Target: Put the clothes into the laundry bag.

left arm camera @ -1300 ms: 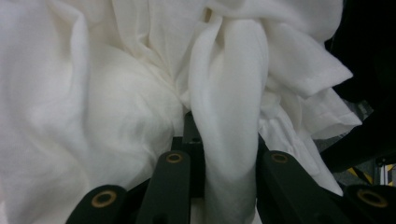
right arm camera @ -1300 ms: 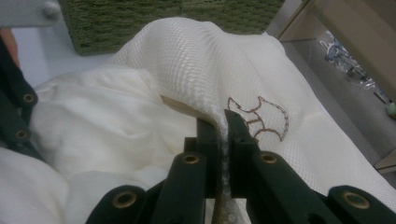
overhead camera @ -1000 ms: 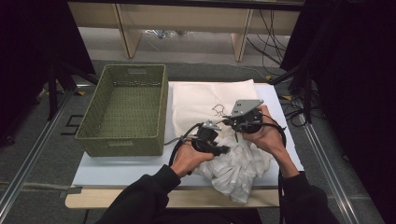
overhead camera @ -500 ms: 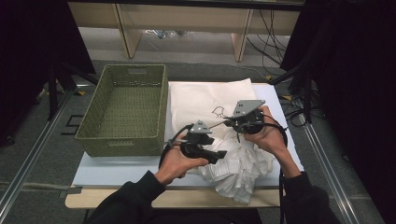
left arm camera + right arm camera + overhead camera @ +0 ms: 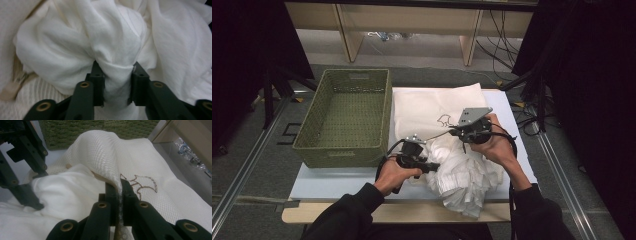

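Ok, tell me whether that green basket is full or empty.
Empty. The high view shows the green basket's bare woven floor, while the white cloth lies bunched beside it on the table.

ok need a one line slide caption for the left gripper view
Left gripper pinching a bunched fold of soft white cloth between its black jaws.

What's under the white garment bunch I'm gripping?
The cream mesh bag lies under the white garment, its edge pinched by the right gripper; the left gripper squeezes the garment. Anything deeper is covered.
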### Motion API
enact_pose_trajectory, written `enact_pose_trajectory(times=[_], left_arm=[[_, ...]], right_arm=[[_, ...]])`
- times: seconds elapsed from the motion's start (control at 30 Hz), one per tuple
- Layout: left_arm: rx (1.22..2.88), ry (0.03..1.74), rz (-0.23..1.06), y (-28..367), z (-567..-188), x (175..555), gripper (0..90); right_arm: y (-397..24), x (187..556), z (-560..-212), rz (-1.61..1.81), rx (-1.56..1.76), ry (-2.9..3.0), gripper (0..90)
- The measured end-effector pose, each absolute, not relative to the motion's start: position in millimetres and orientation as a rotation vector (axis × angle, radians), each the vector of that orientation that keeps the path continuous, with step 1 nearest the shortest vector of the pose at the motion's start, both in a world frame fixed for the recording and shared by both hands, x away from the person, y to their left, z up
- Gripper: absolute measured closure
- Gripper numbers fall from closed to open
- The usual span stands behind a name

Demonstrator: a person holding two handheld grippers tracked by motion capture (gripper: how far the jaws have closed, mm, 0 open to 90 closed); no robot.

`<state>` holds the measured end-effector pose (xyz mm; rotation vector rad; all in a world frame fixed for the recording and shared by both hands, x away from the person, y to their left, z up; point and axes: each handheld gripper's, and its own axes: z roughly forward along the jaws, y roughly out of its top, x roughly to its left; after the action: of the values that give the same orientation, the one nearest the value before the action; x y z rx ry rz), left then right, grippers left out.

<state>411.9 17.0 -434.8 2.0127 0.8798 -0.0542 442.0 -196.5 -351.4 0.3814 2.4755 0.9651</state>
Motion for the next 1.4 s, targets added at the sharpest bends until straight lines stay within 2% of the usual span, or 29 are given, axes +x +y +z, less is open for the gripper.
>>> enact_pose_trajectory(times=[0.1, 0.27, 0.3, 0.4, 0.47, 0.6, 0.77, 0.93, 1.0, 1.1, 1.17, 1.23, 1.27, 1.3, 1.33, 1.37, 1.4], left_arm=[[1.982, 0.845, -0.020, 8, -425, 418, 74.6], [2.005, 0.791, 0.043, -4, -420, 426, 75.2], [2.001, 0.816, 0.099, -2, -422, 437, 75.2], [1.972, 0.939, 0.146, 11, -430, 452, 75.1], [1.931, 0.981, 0.107, 16, -431, 453, 73.5], [1.999, 0.937, 0.108, 20, -423, 436, 63.1], [1.979, 1.007, 0.020, 25, -412, 410, 32.9], [1.969, 0.960, -0.048, 32, -405, 391, 26.1], [2.029, 0.926, -0.047, 23, -411, 377, 21.1], [2.123, 0.861, -0.085, 8, -426, 371, 20.3], [2.116, 0.876, -0.103, -3, -436, 373, 19.7], [2.133, 0.876, -0.103, -11, -444, 378, 24.8], [2.133, 0.876, -0.103, -11, -444, 378, 31.6], [2.127, 0.825, -0.106, -18, -450, 383, 47.6], [2.127, 0.825, -0.106, -18, -450, 383, 54.0], [2.118, 0.841, -0.096, -21, -452, 386, 54.0], [2.082, 0.864, -0.056, -21, -454, 394, 71.2]], right_arm=[[-196, 441, -352, 0.970, 0.383, 2.484, 87.4], [-195, 442, -352, 0.988, 0.356, 2.489, 87.4], [-194, 441, -352, 0.996, 0.350, 2.489, 87.5], [-195, 440, -350, 1.000, 0.351, 2.480, 87.5], [-196, 440, -349, 1.002, 0.355, 2.481, 87.5], [-200, 442, -350, 0.991, 0.396, 2.477, 87.5], [-202, 443, -350, 0.991, 0.400, 2.471, 87.4], [-201, 444, -351, 0.989, 0.401, 2.483, 87.4], [-200, 444, -351, 0.987, 0.394, 2.480, 87.4], [-199, 443, -351, 0.983, 0.398, 2.483, 87.4], [-199, 443, -352, 0.980, 0.391, 2.483, 87.4], [-198, 444, -353, 0.972, 0.392, 2.483, 87.3], [-198, 444, -354, 0.975, 0.392, 2.487, 87.4], [-198, 444, -354, 0.974, 0.392, 2.491, 87.3], [-198, 444, -354, 0.974, 0.392, 2.491, 87.3], [-198, 443, -354, 0.976, 0.394, 2.490, 87.3], [-199, 443, -353, 0.976, 0.388, 2.490, 87.4]])
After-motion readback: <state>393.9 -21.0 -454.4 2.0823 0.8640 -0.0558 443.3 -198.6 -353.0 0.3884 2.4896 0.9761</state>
